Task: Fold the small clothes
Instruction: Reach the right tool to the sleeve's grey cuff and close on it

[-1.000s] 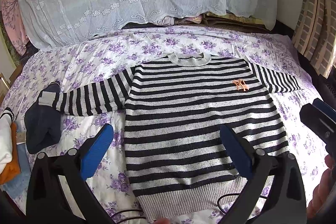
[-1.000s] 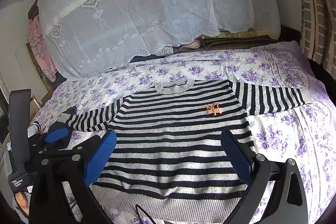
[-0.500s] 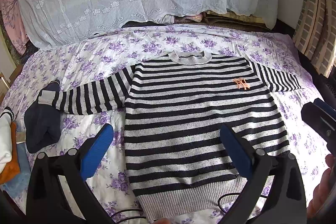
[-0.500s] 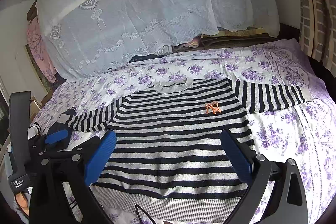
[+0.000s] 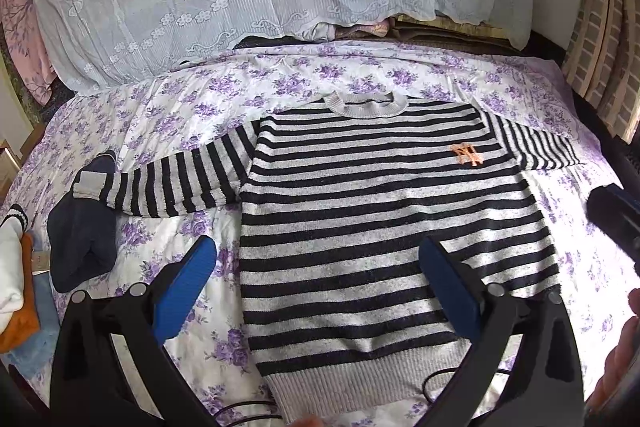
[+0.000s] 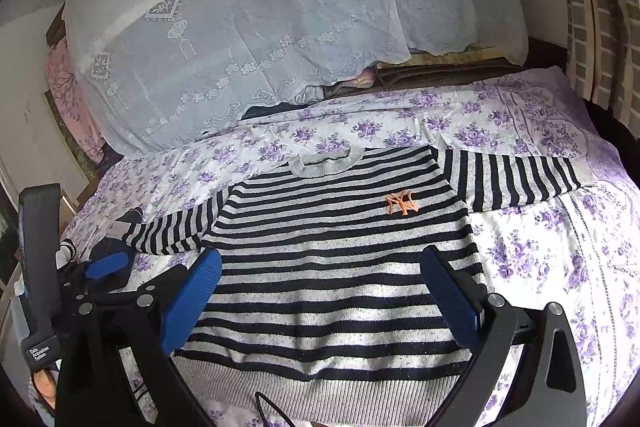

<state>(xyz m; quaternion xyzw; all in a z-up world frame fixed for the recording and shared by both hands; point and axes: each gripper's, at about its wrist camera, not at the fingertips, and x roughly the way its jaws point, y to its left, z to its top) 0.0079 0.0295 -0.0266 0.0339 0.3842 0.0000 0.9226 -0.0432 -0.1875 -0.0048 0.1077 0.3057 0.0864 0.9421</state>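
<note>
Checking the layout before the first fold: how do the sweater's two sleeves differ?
The left sleeve slopes toward the near side, its cuff lying on a dark blue garment; the right sleeve stretches nearly straight out, its cuff on the bare floral sheet. Both lie flat, unfolded and ungripped.

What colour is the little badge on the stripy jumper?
Orange. The badge on the jumper shows best in the right wrist view.

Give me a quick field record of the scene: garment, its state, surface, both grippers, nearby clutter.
garment: striped sweater, black and grey, orange logo on chest
state: flat, face up, both sleeves spread out, unfolded
surface: floral bedsheet
left gripper: open, empty, above the hem area
right gripper: open, empty, above the lower body of the sweater
clutter: dark garment under the cuff of one sleeve; white and orange clothes at the bed edge
</note>
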